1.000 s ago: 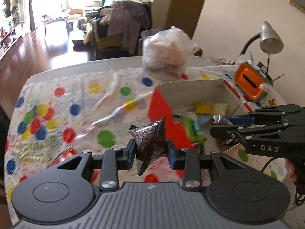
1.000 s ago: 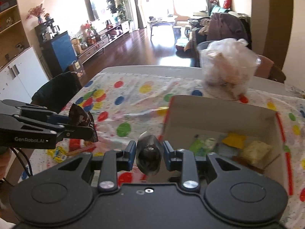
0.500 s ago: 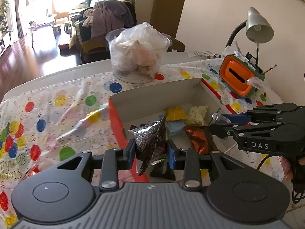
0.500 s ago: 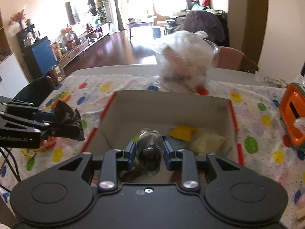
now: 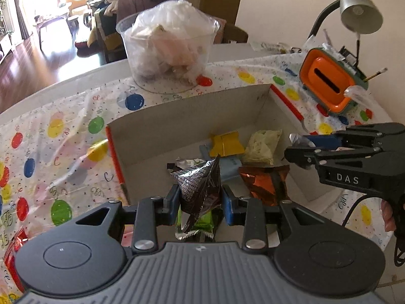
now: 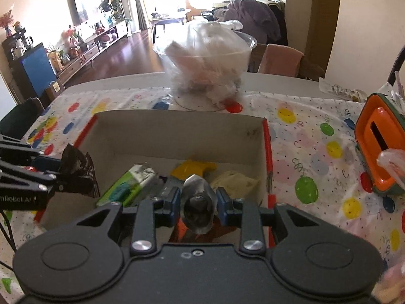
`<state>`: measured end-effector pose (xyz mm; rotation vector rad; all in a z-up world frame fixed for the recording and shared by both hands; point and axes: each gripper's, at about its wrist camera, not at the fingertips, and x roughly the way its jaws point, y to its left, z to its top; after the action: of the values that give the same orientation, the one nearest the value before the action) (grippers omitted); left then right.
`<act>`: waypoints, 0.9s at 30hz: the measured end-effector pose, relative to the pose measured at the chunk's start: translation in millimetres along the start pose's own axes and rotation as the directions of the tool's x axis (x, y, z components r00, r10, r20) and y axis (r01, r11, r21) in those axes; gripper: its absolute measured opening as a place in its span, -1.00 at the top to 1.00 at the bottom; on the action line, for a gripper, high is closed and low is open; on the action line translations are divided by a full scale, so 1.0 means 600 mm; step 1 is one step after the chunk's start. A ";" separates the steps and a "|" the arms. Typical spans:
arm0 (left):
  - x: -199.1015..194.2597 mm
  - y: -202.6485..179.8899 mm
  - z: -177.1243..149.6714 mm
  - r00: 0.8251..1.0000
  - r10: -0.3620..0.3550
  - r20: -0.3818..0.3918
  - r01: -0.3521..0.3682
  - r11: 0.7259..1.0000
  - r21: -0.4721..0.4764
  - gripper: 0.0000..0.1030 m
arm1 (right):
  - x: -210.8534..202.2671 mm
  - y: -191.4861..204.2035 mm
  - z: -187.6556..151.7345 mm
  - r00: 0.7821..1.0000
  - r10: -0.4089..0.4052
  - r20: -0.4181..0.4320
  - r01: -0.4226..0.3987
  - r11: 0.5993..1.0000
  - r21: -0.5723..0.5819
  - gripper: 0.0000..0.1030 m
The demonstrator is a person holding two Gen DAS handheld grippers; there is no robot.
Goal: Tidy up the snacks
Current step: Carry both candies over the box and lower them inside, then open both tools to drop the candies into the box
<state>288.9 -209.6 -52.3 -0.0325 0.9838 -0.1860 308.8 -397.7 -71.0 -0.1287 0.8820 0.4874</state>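
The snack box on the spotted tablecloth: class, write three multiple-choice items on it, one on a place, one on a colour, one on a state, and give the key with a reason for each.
1. Where does the clear tub of bags stand?
A. inside the box
B. behind the box, on the table
C. on the floor

2. What colour is the edge of the cardboard box?
A. red
B. blue
C. green

3. What is the left hand-held gripper doing?
A. hanging open and empty
B. pressing on the lamp
C. holding a dark packet

Key:
1 B: the clear tub stands beyond the box's far wall.
2 A: the cardboard box has red rims.
3 C: the left hand-held gripper pinches the dark packet over the box.
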 end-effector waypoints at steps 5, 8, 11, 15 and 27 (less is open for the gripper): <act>0.032 -0.011 0.012 0.999 0.011 -0.033 -0.011 1.000 0.005 0.35 | 0.038 -0.011 0.019 1.000 0.004 -0.025 -0.004 1.000 -0.006 0.44; 0.050 -0.016 0.018 0.999 0.022 -0.049 -0.021 1.000 0.015 0.35 | 0.062 -0.015 0.029 0.999 0.018 -0.042 -0.018 1.000 -0.007 0.44; 0.068 -0.018 0.026 0.997 0.038 -0.072 -0.037 0.999 0.016 0.35 | 0.083 -0.014 0.036 0.998 0.033 -0.060 -0.034 0.999 -0.019 0.44; 0.089 -0.019 0.032 0.993 0.042 -0.108 -0.041 0.999 0.019 0.35 | 0.108 -0.012 0.041 0.995 0.046 -0.087 -0.049 0.998 -0.034 0.48; 0.106 -0.019 0.031 0.989 0.029 -0.142 -0.027 1.000 0.016 0.32 | 0.114 -0.019 0.033 0.990 0.078 -0.121 -0.082 0.996 -0.026 0.37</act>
<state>337.2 -232.8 -93.3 0.0073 1.1247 -0.1709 364.6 -377.6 -111.9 -0.1524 1.0008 0.5725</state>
